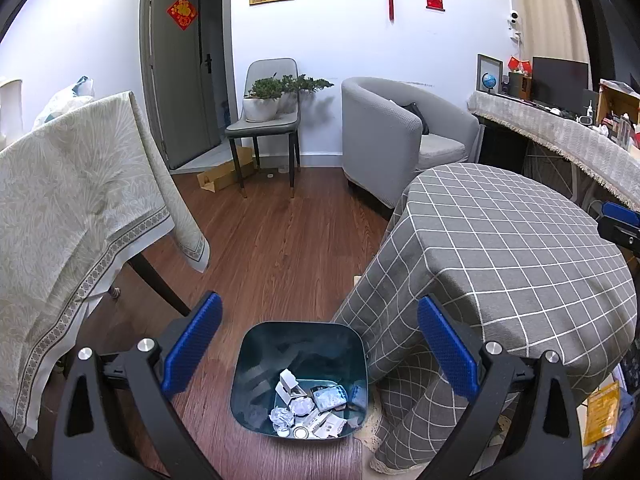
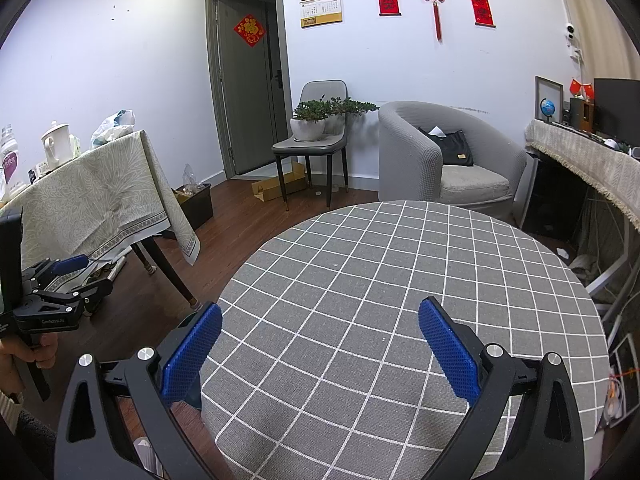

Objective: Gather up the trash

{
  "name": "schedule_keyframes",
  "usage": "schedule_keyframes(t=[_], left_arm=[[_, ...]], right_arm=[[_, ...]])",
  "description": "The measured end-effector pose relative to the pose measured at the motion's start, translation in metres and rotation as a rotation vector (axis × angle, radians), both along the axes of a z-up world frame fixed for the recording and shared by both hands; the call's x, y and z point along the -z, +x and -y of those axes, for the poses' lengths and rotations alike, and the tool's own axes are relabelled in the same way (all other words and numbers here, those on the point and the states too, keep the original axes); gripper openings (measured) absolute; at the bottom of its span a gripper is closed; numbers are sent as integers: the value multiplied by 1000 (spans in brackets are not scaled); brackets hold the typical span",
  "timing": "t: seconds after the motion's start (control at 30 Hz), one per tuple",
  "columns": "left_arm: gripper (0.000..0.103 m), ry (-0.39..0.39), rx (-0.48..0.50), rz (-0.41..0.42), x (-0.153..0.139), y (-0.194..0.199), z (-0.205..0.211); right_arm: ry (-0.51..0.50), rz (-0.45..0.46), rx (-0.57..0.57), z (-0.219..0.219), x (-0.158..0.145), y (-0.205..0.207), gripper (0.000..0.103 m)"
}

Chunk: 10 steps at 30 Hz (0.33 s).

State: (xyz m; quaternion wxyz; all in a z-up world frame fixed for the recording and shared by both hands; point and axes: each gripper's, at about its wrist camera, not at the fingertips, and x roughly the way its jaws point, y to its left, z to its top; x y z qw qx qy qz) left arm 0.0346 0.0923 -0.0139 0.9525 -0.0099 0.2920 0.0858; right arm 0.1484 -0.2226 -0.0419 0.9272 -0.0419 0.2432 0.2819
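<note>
Now the round table [image 2: 400, 280] fills the right wrist frame's centre, bare; the bin [image 1: 300, 376], bottom centre in the left view, holds crumpled trash [image 1: 308, 408]. Left gripper [image 1: 319, 344] hovers above it, wide open, empty, apparently after dropping; right gripper [image 2: 320, 344] likewise open, empty.

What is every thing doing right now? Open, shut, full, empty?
left gripper: open, holding nothing, above the bin.
right gripper: open, holding nothing, over the round table.
trash bin: upright, no lid, paper scraps at the bottom.
round table: cloth-covered.
door: open.
</note>
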Motion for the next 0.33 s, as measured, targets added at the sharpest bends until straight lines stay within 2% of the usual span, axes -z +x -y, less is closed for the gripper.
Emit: schedule_keyframes(t=[0.33], left_arm=[[99,5,6,2,-2,1,-1]], right_arm=[[-1,1,0,-1,0,-1,99]])
